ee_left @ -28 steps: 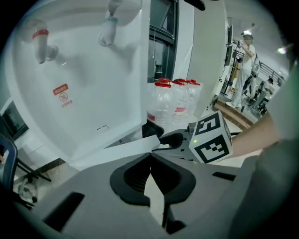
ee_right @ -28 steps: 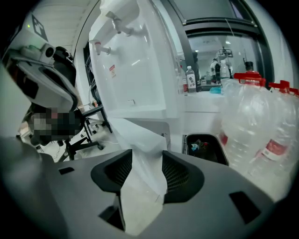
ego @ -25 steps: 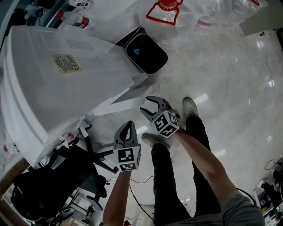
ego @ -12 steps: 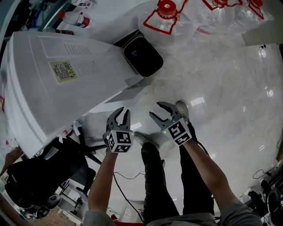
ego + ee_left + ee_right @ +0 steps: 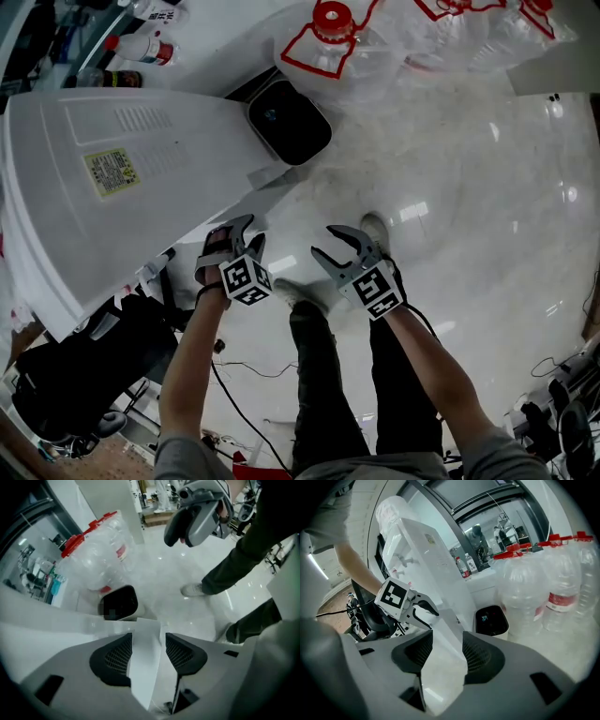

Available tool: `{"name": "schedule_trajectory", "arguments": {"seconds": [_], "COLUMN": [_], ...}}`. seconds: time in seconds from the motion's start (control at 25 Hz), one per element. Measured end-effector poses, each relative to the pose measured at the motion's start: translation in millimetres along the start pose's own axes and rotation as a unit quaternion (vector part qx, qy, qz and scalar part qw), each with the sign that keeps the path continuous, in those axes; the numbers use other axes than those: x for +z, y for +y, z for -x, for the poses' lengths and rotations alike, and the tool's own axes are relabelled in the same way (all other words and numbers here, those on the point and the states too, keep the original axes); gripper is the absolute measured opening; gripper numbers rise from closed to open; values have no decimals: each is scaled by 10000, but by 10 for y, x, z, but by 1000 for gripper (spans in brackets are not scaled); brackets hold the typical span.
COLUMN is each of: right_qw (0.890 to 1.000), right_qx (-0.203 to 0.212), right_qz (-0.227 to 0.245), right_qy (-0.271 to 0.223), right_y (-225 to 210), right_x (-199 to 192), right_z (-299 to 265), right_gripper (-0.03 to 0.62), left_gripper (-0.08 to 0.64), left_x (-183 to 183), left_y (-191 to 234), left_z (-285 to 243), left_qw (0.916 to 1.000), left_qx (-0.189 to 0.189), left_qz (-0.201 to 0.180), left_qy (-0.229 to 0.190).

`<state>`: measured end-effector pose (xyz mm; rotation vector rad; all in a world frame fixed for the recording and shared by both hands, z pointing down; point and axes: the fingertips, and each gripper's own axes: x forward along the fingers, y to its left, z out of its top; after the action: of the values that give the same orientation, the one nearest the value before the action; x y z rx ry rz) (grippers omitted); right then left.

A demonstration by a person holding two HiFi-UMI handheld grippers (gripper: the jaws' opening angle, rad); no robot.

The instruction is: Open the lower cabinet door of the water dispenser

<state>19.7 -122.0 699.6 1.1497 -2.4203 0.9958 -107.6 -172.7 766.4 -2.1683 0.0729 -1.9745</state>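
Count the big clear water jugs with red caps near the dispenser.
3, lined up on the floor: the first jug beside the black bin, the second jug right of it, the third jug at the picture's edge. More may be cut off above.

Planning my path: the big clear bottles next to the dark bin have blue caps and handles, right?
Not quite. The bottles next to the bin have red caps and handles, not blue. The head view shows this plainly.

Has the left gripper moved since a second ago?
Yes: the left gripper closed in on the lower cabinet door; its tongs have just been opening, the door's edge between them.
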Motion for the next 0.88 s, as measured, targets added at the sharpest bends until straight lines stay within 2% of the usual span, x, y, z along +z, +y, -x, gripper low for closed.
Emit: {"name": "schedule_trajectory", "arguments": {"seconds": [0.08, 0.16, 0.44, 0.6, 0.88], "right_qw": [10000, 10000, 9998, 9999, 9998], "right_qx": [-3, -19, -143, -100, -101], "right_qz": [-26, -42, -101, -58, -62], "right_qy": [16, 37, 58, 108, 142], "right_y": [-29, -63, -87, 48, 360], "right_x": [-27, -61, -141, -204, -395], "right_z": [18, 38, 79, 34, -71], "right_gripper": [204, 204, 204, 204, 204], "left_gripper": [210, 208, 202, 201, 201], "left_x": [-33, -39, 6, -39, -231], "left_y": [-20, 2, -12, -159, -644], "left_z": [-100, -150, -136, -100, 1], "left_qw": [9992, 9984, 9979, 9958, 9825], "left_qx": [-141, -175, -123, -97, -58], "left_qz": [-312, -422, -597, -890, -1854], "left_qy": [227, 326, 219, 208, 143]}}
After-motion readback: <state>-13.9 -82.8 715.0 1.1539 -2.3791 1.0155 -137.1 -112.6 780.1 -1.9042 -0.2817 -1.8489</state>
